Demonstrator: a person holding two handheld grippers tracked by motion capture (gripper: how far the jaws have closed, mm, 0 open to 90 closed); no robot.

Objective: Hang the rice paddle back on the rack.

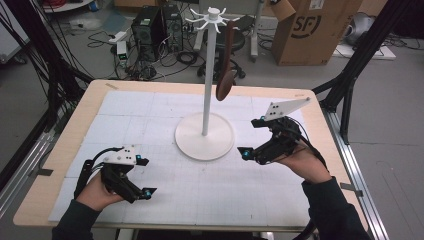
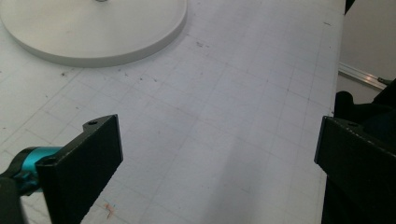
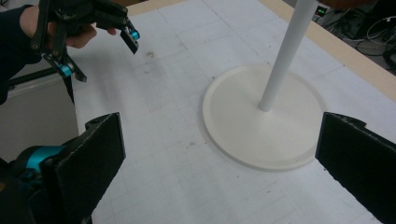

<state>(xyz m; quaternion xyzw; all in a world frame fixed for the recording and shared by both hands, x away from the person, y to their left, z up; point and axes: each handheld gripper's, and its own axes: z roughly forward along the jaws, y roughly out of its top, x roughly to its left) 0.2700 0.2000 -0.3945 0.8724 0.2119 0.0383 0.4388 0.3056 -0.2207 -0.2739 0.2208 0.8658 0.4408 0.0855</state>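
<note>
A white stand with a round base (image 1: 204, 145) and a thin pole (image 1: 207, 75) stands mid-table, with hooks (image 1: 212, 17) at its top. A brown wooden spoon (image 1: 227, 65) hangs from one hook on the right side. My left gripper (image 1: 145, 176) is open above the mat, to the front left of the base, holding nothing. My right gripper (image 1: 251, 137) is open just right of the base, also holding nothing. The left gripper view has the base (image 2: 93, 32) ahead between open jaws. The right gripper view looks at the base (image 3: 280, 140), the pole (image 3: 285, 51) and the left gripper (image 3: 103, 57).
A white gridded mat (image 1: 165, 115) covers the wooden table (image 1: 75, 125). Behind the table are a cardboard box (image 1: 315, 30), computer towers (image 1: 150, 25) and floor cables. Black frame posts (image 1: 350, 85) stand at the table's right and left sides.
</note>
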